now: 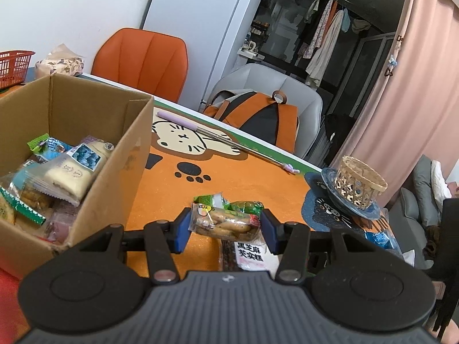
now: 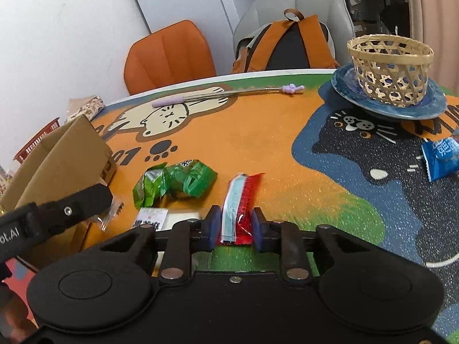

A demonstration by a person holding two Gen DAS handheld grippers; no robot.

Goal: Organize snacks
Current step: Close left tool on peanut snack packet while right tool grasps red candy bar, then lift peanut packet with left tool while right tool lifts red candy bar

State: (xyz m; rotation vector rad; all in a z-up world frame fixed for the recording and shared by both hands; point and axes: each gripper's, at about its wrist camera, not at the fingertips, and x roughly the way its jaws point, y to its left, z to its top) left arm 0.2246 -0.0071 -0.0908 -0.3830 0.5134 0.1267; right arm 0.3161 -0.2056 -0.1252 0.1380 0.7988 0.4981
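Nearest the left wrist camera, the left tongs [image 1: 225,225] pinch a clear bag of biscuits [image 1: 225,223] between their blue pads, the bag raised over a white packet [image 1: 252,253] that lies on the orange worktop [image 1: 243,175]. At nine o'clock from the biscuits stands an open cardboard box [image 1: 134,149] with several wrapped snacks [image 1: 68,169] piled inside. A long metal stick with a lilac handle [image 1: 183,121] lies at twelve o'clock, near the worktop's far edge, and at two o'clock a woven basket [image 1: 360,185] sits on a blue plate [image 1: 330,176]. In the right wrist view, the right tongs [image 2: 236,226] are pressed onto a thin red and pale blue snack stick [image 2: 239,200], which reaches away from the pads over the worktop. A crumpled green packet [image 2: 178,183] lies at ten o'clock from it, just beside the box corner, and a blue packet [image 2: 441,157] lies well apart at two o'clock, below the basket and plate.
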